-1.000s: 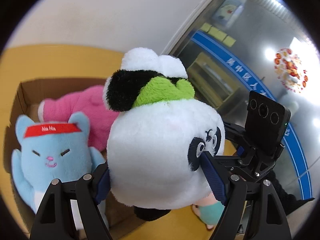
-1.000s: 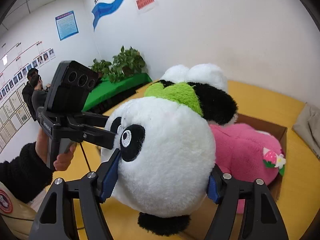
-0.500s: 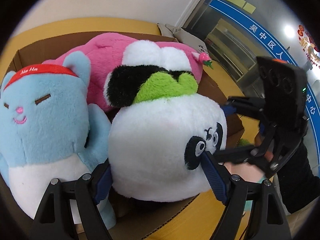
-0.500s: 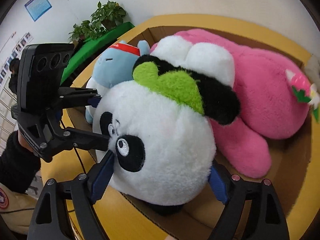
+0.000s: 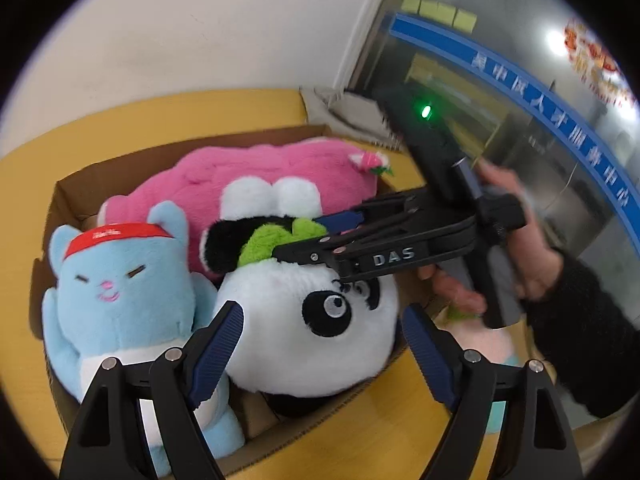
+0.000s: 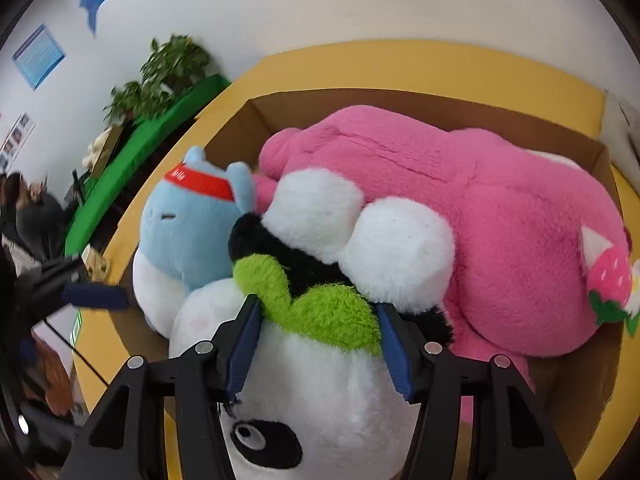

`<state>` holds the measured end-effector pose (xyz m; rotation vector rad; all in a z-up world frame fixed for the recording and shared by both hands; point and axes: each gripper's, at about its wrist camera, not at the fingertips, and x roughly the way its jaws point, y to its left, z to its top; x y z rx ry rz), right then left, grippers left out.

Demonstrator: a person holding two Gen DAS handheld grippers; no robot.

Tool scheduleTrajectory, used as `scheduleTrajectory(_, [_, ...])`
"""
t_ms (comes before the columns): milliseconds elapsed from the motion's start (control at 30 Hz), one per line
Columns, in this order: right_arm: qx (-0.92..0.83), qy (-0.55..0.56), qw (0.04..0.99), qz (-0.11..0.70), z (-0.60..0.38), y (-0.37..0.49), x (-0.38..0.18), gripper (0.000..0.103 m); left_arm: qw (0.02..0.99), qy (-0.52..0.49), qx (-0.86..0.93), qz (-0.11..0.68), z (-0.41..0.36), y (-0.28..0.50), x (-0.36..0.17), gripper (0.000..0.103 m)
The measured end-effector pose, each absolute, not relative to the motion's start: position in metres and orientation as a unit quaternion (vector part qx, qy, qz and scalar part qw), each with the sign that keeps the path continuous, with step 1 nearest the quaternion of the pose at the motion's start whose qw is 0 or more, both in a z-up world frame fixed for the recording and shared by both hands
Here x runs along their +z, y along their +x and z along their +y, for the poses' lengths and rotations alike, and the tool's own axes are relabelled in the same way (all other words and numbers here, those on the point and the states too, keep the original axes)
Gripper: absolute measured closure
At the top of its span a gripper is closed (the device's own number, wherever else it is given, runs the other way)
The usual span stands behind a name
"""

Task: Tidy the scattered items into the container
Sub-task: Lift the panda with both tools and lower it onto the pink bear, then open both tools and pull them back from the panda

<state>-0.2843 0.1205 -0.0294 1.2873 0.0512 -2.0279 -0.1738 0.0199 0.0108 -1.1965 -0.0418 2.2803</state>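
Observation:
The panda plush (image 5: 312, 340) lies in the cardboard box (image 5: 72, 184), face toward the left wrist camera. A blue cat plush (image 5: 120, 292) is on its left and a pink plush (image 5: 260, 164) behind it. My left gripper (image 5: 322, 310) is open and drawn back, its pads just short of the panda's sides. My right gripper (image 6: 316, 304) sits on top of the panda (image 6: 320, 408). Its jaws are closing on the green tuft, and both pads touch the fur. From the left wrist, the right gripper (image 5: 304, 236) reaches in from the right, held by a hand.
The box (image 6: 360, 100) stands on a yellow table (image 5: 120, 120). A grey-white cloth (image 5: 348, 112) lies past its far corner. A small pink and teal toy (image 5: 488, 340) lies under the hand at right. A green table with plants (image 6: 160, 120) and people (image 6: 24, 208) are at far left.
The panda has come down into the box beside the blue cat. My left gripper has let it go and backed off. My right gripper left its sides and narrowed over the green tuft.

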Motion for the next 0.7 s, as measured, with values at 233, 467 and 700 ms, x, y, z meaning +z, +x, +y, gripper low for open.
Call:
scheduleTrajectory(233, [-0.825, 0.464, 0.322, -0.015, 0.176, -0.253, -0.002, 0.030, 0.260, -0.487, 0.834, 0.003, 0.022, -0.195, -0.026, 0.019])
scheduleTrajectory(467, [-0.894, 0.344, 0.286, -0.016, 0.224, -0.134, 0.077, 0.000, 0.226, -0.424, 0.874, -0.072, -0.009, -0.148, 0.016, 0.018])
scheduleTrajectory(700, [-0.925, 0.332, 0.182, 0.028, 0.198, -0.072, 0.065, 0.000, 0.173, -0.361, 0.912, -0.094, -0.025, -0.066, 0.057, 0.014])
